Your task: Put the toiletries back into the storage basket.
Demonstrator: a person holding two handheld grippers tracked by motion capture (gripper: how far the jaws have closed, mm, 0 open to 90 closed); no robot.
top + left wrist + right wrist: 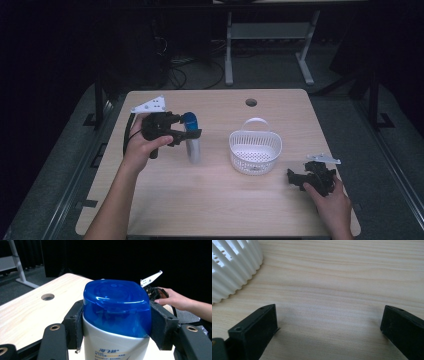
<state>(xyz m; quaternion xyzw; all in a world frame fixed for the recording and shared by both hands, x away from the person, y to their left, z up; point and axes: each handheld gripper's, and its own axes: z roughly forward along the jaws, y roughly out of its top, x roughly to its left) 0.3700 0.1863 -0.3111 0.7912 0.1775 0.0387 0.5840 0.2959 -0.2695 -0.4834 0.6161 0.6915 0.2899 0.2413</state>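
Bottle (116, 322): seen closest, white with a blue cap; it is held upright between the two jaws of the left claw (117, 326), the pads pressed against both sides at the cap's lower edge.
Bottle position: it is seen left of centre on the table (210, 195), well apart from the basket (255, 152); whether its base touches the wood cannot be told.
Grip reason: the hold high on the bottle is judged to keep it upright and leave its base free for lowering into something.
Basket: white, slatted, with a handle; it is placed open side up at mid-table, probably as the place meant for the bottle.
Right claw (300, 178): held wide apart with nothing between the jaws, low over the table near the basket's side.
Right claw reason: it is judged to be parked there, perhaps ready to steady the basket.
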